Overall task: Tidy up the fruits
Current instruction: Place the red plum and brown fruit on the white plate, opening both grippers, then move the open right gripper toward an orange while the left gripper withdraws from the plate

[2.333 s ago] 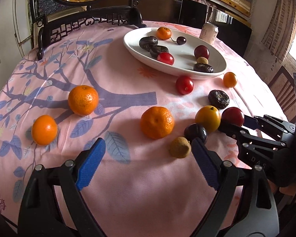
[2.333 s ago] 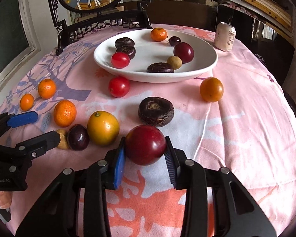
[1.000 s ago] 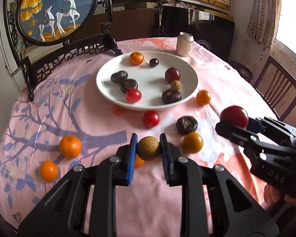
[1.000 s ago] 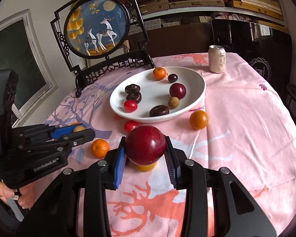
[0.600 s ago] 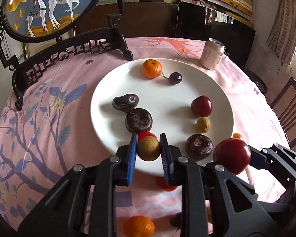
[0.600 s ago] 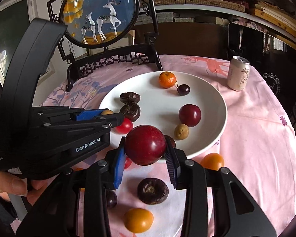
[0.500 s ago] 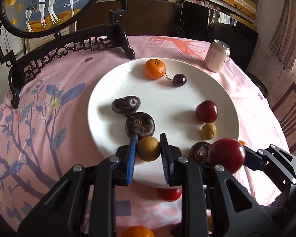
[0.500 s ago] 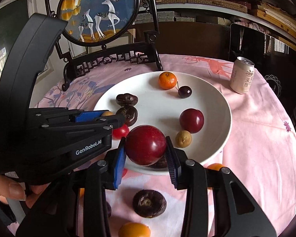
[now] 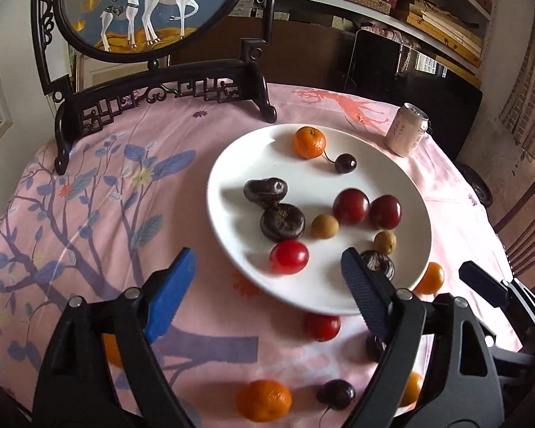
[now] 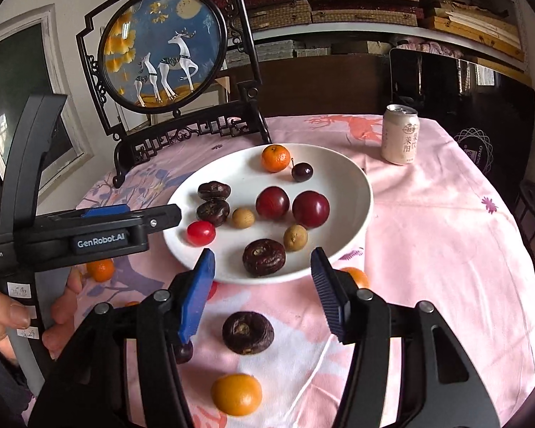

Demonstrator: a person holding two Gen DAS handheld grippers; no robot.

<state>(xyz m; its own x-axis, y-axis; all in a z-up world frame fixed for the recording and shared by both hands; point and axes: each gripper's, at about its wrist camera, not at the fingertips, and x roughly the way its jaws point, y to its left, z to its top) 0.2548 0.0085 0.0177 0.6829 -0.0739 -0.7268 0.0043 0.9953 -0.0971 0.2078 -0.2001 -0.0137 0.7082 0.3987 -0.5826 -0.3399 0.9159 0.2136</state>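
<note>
Fruit lies both on the white plate (image 10: 363, 192) and around it on the pink-clothed surface (image 10: 438, 235). On the plate sit a mandarin (image 10: 275, 158) at the far side with a dark cherry (image 10: 302, 172) just beside it, two red plums (image 10: 310, 209) side by side near the middle, two small tan fruits (image 10: 243, 218), one left of the plums and one nearer the front, two dark wrinkled fruits (image 10: 213, 211) touching each other at the left, a red tomato (image 10: 200, 233) in front of them, and another dark wrinkled fruit (image 10: 264, 257) near the front rim.

Off the plate, in the right wrist view, a dark wrinkled fruit (image 10: 248, 332) and an orange fruit (image 10: 236, 394) rest on the cloth in front, and a small orange fruit (image 10: 356, 276) peeks out by the plate's near right edge. The left wrist view shows a red tomato (image 9: 321, 326) just under the plate's near rim, a mandarin (image 9: 264, 400) and a dark cherry (image 9: 336, 394) closer in.

The left tool (image 9: 267, 292) hovers over the plate's near edge, its jaws wide apart and opening, with nothing clamped between them. The right tool (image 10: 264, 285) is also opening, jaws apart and empty, above the plate's front rim. A hand (image 10: 14, 317) grips the left tool's handle. A drink can (image 10: 400, 133) stands beyond the plate, and a framed deer picture (image 10: 164, 50) stands on its dark stand at the far side.
</note>
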